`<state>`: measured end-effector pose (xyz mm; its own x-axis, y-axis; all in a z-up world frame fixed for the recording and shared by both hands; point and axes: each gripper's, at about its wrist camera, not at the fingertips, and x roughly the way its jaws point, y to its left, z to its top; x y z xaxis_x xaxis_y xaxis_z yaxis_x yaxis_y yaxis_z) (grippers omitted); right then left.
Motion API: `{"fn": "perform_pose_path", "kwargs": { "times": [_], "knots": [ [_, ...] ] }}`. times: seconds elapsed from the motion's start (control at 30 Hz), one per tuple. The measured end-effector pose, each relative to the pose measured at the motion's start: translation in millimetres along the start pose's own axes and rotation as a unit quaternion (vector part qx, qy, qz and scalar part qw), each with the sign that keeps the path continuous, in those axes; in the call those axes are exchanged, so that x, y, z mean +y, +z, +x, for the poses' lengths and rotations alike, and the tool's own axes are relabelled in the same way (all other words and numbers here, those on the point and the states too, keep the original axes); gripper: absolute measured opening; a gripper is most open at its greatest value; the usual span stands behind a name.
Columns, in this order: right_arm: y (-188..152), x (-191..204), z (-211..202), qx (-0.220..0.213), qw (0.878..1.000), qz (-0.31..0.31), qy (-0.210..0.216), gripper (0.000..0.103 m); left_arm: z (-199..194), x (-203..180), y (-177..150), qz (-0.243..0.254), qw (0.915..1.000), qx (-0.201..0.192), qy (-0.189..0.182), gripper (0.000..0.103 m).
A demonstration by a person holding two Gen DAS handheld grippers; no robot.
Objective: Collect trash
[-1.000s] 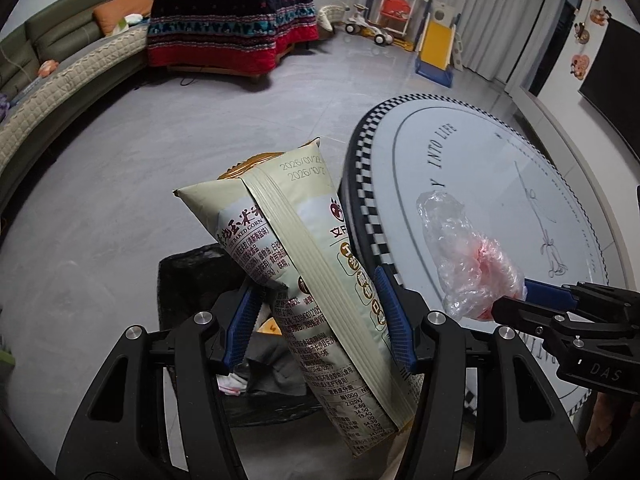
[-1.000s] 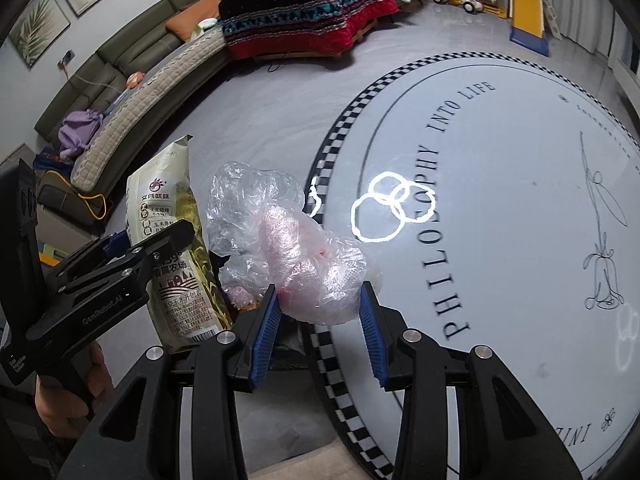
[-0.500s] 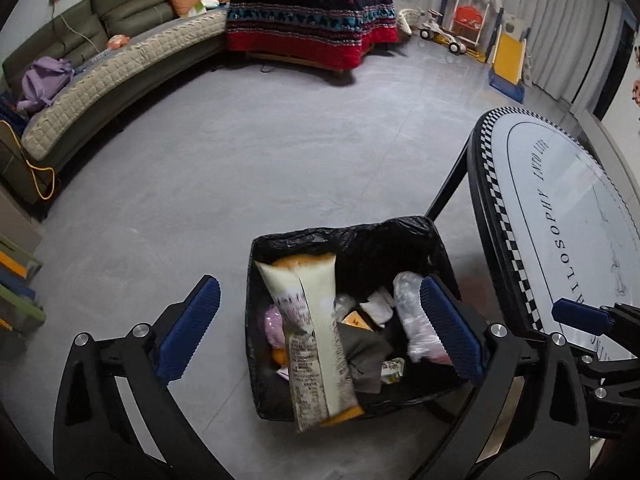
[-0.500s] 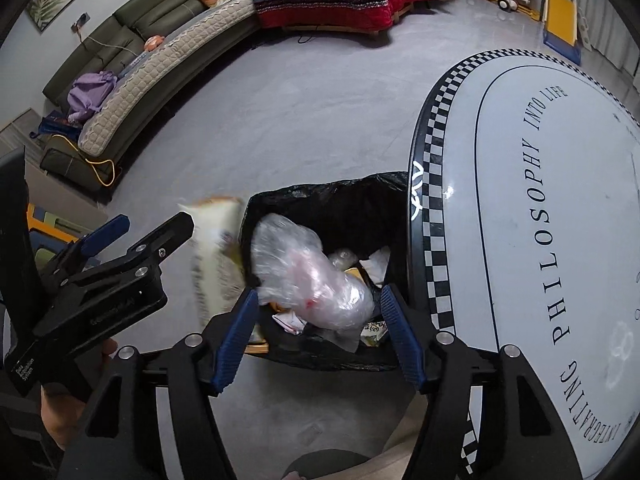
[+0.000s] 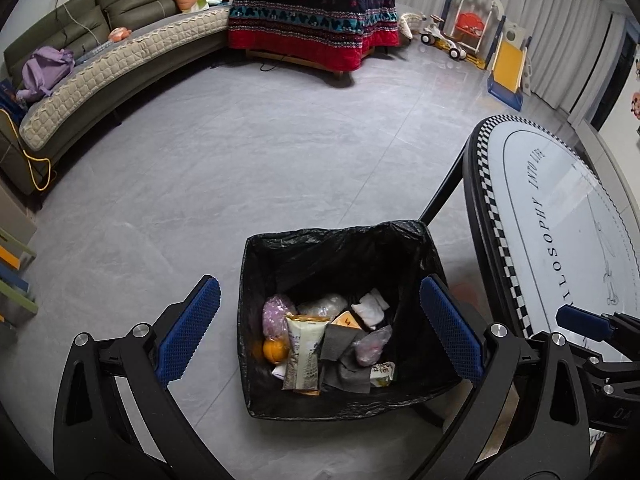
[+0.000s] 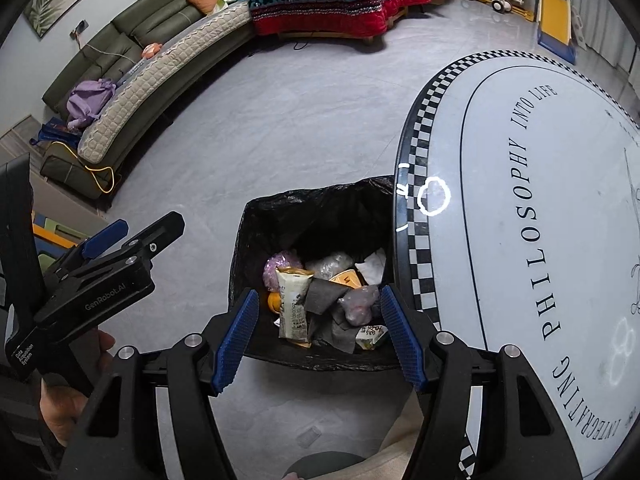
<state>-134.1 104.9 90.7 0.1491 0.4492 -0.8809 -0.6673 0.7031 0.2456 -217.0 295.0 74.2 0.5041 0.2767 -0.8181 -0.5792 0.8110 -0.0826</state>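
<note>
— Where's the trash?

— In the black-lined bin [image 5: 340, 256] on the floor, beside the round counter [image 6: 440, 120]. The snack bag [image 5: 304, 354] lies among the rest; the crumpled plastic bag [image 6: 358, 304] sits near it.

— And your jaws?

— Both have just been opening. My left gripper [image 5: 320, 332] is spread wide, my right gripper [image 6: 320, 336] parted, nothing between either pair.

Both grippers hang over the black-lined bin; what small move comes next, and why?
Probably lift both away towards the round checker-edged table: the left gripper and right gripper are open and empty, and the beige snack bag and crumpled clear plastic lie in the black-lined bin.
</note>
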Motion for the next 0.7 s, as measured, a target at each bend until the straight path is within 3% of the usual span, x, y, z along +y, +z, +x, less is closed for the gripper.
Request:
{"fn": "perform_pose_path", "kwargs": {
  "times": [0.4, 0.7],
  "knots": [
    [-6, -45, -31, -0.028, 0.999, 0.024, -0.029, 0.073, -6, -61, 9, 0.04, 0.9988, -0.004, -0.026, 0.097],
    [-21, -115, -63, -0.054, 0.993, 0.073, -0.073, 0.078, -5, -142, 14, 0.091, 0.992, 0.003, -0.087, 0.097]
  ]
}}
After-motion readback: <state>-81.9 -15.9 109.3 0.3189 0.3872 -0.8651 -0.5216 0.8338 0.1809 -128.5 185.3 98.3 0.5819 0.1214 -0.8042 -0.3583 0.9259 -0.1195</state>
